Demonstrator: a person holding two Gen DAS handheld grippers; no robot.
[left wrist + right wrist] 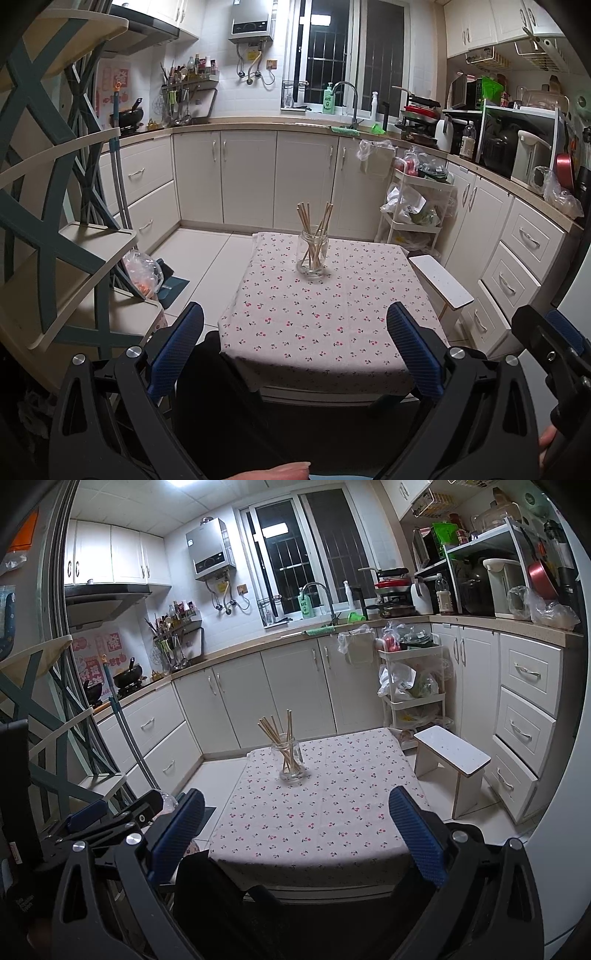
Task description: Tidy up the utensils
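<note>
Hovering low at the bottom of both frames, short of the table's near edge: left gripper (pixel 295 341) and right gripper (pixel 297 825), each spread wide and grasping nothing. Standing upright toward the far side of the cherry-print tablecloth (pixel 314 321), mid-frame: glass jar (pixel 312 255), holding a fanned bunch of wooden chopsticks (pixel 314 229). Sitting right of the table: small white stool (pixel 452 760).

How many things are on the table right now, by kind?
Jar: 1
Chopsticks standing in the jar: about 10, too thin and overlapping for an exact count
Total: about 11 on the tablecloth; nothing else lies on it.
</note>
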